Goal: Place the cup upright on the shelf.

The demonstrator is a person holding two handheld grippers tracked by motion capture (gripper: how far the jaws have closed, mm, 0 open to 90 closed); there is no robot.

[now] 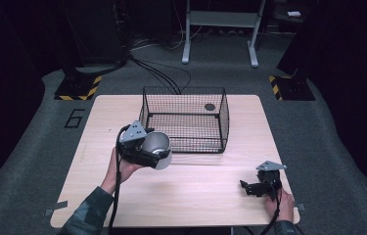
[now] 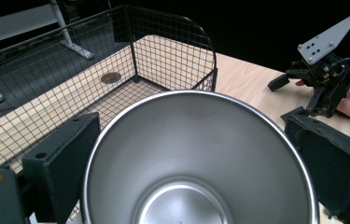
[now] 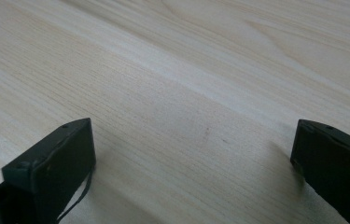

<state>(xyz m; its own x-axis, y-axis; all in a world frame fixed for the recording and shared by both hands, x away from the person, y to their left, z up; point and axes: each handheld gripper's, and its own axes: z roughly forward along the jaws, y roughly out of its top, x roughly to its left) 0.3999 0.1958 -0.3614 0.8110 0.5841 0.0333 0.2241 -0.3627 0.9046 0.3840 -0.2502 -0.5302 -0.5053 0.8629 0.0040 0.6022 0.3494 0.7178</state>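
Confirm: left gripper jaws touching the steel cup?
Touching. The left gripper view shows the left gripper with a jaw pressed against each side of the steel cup.

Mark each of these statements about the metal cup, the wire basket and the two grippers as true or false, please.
1. The left gripper holds the metal cup. True.
2. The cup already stands inside the wire basket. False: it is held outside, near the basket's front left corner.
3. The right gripper holds a second cup. False: its jaws are open and hold nothing, above the table.
4. The cup's inside looks empty. True.
5. The basket lies tipped on its side. False: it stands upright with its opening up.
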